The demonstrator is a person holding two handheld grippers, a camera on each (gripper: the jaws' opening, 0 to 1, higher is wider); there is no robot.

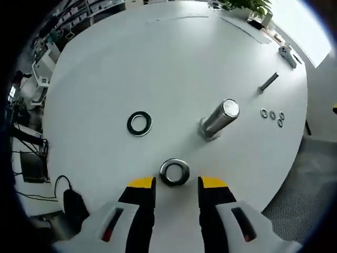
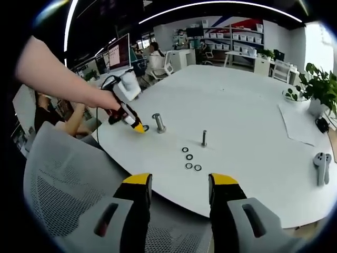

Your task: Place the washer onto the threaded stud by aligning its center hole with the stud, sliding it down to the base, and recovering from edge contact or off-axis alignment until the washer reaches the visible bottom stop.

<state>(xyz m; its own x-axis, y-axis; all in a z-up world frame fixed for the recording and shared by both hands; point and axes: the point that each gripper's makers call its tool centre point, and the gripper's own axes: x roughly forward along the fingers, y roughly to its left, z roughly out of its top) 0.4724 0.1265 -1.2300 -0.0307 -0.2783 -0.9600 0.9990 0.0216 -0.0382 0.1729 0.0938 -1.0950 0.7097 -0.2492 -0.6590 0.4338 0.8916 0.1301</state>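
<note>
A large steel washer (image 1: 174,172) lies flat on the white table (image 1: 174,63), just ahead of my left gripper (image 1: 177,183), whose yellow-tipped jaws stand open on either side of it without touching. A second large washer (image 1: 139,123) lies farther off to the left. The thick threaded stud (image 1: 220,118) stands on its base to the right of both washers. In the right gripper view a person's hand holds the left gripper (image 2: 139,127) low beside that stud (image 2: 158,123). My right gripper (image 2: 180,182) is open and empty, off the table's near edge.
A thin stud (image 2: 204,138) stands mid-table with several small washers (image 2: 189,158) near it. A grey controller (image 2: 320,163), a paper sheet (image 2: 297,124) and a potted plant (image 2: 316,84) are on the right. A mesh chair back (image 2: 63,184) sits under my right gripper.
</note>
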